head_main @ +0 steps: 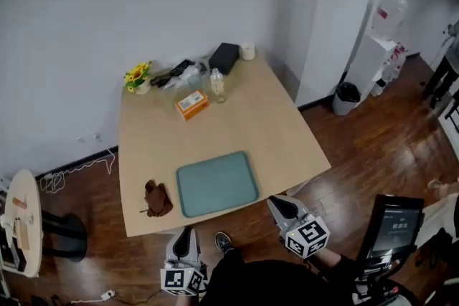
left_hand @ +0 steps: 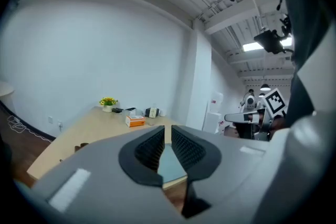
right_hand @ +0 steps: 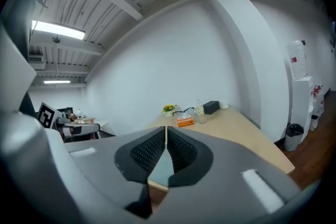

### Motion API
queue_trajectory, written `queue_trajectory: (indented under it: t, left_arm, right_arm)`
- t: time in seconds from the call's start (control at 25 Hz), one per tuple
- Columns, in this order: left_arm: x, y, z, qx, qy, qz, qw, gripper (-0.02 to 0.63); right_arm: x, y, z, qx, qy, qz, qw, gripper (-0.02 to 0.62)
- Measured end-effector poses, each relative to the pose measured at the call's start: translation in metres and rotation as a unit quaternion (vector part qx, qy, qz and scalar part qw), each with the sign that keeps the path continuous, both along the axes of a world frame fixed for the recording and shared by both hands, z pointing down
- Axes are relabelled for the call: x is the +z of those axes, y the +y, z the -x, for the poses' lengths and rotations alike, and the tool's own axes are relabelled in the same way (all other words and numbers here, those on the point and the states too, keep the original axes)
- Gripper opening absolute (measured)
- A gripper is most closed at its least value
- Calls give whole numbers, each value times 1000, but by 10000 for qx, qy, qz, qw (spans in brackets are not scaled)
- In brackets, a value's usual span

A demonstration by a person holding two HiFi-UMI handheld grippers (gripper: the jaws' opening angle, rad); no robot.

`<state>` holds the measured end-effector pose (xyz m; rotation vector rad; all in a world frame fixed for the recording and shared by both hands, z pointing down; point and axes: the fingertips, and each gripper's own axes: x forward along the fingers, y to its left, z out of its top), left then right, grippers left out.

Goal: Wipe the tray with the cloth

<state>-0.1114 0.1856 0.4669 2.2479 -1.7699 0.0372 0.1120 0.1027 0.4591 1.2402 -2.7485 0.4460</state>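
A teal tray (head_main: 216, 183) lies near the front edge of the wooden table (head_main: 237, 125). A crumpled brown cloth (head_main: 157, 198) sits just left of it, on the table top. Both grippers hover off the table, in front of its near edge. My left gripper (head_main: 185, 236) is below the cloth and the tray's left corner, shut and empty. My right gripper (head_main: 277, 203) is by the tray's front right corner, also shut with nothing in it. In the left gripper view, the tray (left_hand: 171, 168) shows beyond the shut jaws and the cloth (left_hand: 80, 146) lies far left. The right gripper view shows the tray (right_hand: 159, 170) past its jaws.
At the table's far side stand a flower pot (head_main: 138, 75), an orange box (head_main: 191, 104), a clear bottle (head_main: 216, 84), a black box (head_main: 224, 57) and a white roll (head_main: 248, 51). A water dispenser (head_main: 380, 46) and bin (head_main: 346, 98) stand right; a round side table (head_main: 21, 222) left.
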Motion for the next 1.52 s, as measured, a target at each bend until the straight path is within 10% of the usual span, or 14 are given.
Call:
queue_trajectory:
  t: [0.28,0.52,0.8,1.04,1.24,1.36,1.52]
  left_arm:
    - [-8,-98,35,1081,7,167,9940,77]
    - [17,-129,81,551,-118,522,9970,141]
    - [65,-137,135,-118,-391,1249,9913,226]
    - [85,-130,146,-443,-489,1626,9845,253]
    - [105,-132,142,-400,-647,1894,9790,253]
    - [123,-141,152,-326,-1038,2208,9692,255]
    - [176,-149,172,327,-1888,3035,9334,361]
  right_arm:
    - [-17,-85,-1,1016,182,205,9945,46]
    - [56,-125,-23,953,851,968,9871,137]
    - [213,-163,-27,584,1617,2696,9475,242]
    - [247,-175,-2,21,1703,3028,9377,235]
    - [273,-173,1,-6,1896,3343,9232,69]
    - [271,-178,-2,23,1749,3441,9225,43]
    - [272,-175,-1,45,1731,3495,9208,38]
